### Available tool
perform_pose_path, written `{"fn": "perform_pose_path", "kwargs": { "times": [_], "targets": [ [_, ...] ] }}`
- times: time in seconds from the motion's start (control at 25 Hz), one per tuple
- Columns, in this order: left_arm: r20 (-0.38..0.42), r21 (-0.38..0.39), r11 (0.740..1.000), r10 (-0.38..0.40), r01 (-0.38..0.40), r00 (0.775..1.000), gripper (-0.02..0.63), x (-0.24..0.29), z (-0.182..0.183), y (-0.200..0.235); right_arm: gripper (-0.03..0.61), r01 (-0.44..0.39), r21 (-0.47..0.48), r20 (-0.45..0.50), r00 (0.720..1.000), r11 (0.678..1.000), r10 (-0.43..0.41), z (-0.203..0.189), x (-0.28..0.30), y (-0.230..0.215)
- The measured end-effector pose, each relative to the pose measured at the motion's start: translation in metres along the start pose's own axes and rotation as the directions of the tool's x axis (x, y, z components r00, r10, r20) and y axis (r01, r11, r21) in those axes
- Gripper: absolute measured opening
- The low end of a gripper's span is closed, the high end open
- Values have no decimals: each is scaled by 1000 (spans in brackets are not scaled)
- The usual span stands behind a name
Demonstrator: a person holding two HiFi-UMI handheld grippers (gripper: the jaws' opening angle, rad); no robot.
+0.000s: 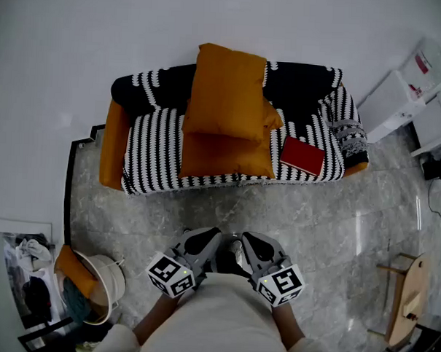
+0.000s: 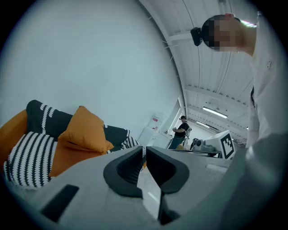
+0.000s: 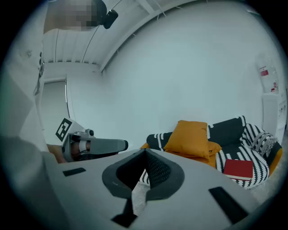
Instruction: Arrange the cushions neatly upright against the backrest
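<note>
Three orange cushions lie piled on the middle of a black-and-white striped sofa (image 1: 156,143). The top cushion (image 1: 225,91) leans up over the backrest, a second (image 1: 273,115) peeks out at its right, and a third (image 1: 225,156) lies flat on the seat. The pile also shows in the left gripper view (image 2: 85,130) and the right gripper view (image 3: 191,137). My left gripper (image 1: 216,234) and right gripper (image 1: 245,237) are held close to my body, well short of the sofa. Both are shut and hold nothing.
A red book (image 1: 302,156) lies on the sofa seat at the right. A white basket (image 1: 103,279) with an orange cushion (image 1: 74,266) stands on the marble floor at the lower left. White cabinets (image 1: 399,99) stand at the right, a wooden stool (image 1: 408,296) at the lower right. A person (image 2: 181,131) stands far off.
</note>
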State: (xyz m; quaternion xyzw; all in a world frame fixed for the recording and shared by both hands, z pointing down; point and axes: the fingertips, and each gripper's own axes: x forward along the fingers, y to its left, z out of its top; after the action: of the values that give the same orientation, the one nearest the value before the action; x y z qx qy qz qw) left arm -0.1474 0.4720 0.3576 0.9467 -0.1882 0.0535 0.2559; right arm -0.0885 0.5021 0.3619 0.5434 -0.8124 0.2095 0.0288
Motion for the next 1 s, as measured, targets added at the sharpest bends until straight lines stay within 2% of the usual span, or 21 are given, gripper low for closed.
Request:
{"fn": "perform_pose_path", "kwargs": {
  "times": [0.44,0.72,1.0],
  "targets": [
    [2,6,1000,1,-1,1000,35,1,-4,-11,6,-7,33,6,1000,999,7,-6,-12,-3],
    [-6,19,1000,-12,12,1000,35,5,-1,-15,8,50,86,46,998,995,-54,2,-15,-21],
    [-34,1,999,-37,37,999,35,18,-4,-11,8,98,110,19,995,989,-100,-3,-10,-30]
  ]
}}
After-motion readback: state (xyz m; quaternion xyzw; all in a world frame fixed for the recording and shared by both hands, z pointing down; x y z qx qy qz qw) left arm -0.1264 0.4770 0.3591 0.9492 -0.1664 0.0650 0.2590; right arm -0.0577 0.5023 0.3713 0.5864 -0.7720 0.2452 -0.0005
